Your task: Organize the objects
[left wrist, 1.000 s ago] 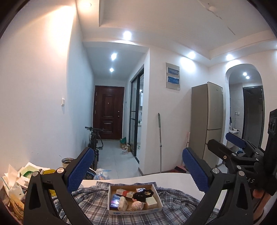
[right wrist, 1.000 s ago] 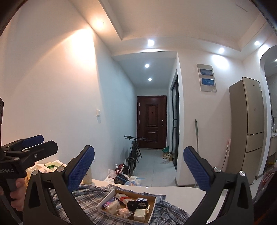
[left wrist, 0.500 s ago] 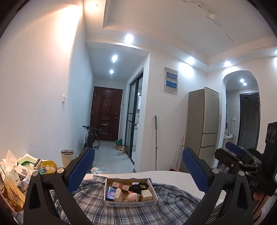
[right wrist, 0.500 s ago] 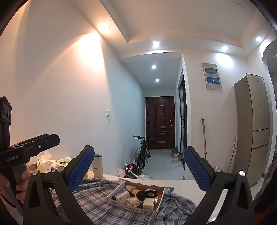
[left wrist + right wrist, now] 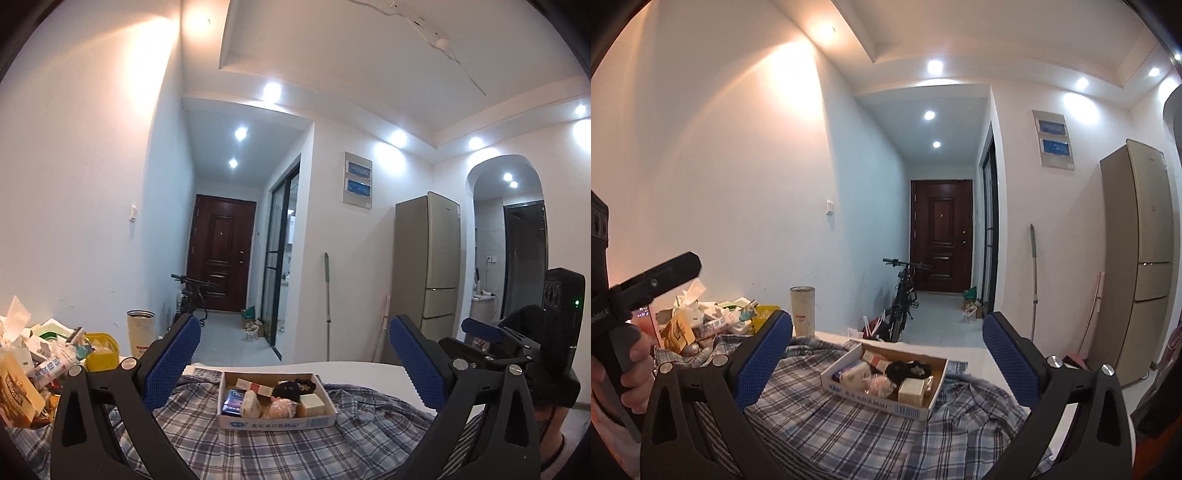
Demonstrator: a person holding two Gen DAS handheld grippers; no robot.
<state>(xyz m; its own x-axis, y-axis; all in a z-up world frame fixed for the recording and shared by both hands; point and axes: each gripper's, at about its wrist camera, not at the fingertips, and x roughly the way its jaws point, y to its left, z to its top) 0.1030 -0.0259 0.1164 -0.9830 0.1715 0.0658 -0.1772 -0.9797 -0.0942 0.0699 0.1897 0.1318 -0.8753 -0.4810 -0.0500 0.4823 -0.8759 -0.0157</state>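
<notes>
Cardboard box [image 5: 277,421] – rectangular, on plaid cloth [image 5: 288,454]

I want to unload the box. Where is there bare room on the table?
Bare white table beyond the cardboard box, and the plaid shirt in front of it. The clutter pile on the left is crowded.

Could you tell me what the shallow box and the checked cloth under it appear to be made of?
The shallow box looks like matte cardboard: brown inner walls, a printed white outer face. The checked cloth seems a soft woven fabric, probably cotton, given its plaid weave and loose folds.
</notes>
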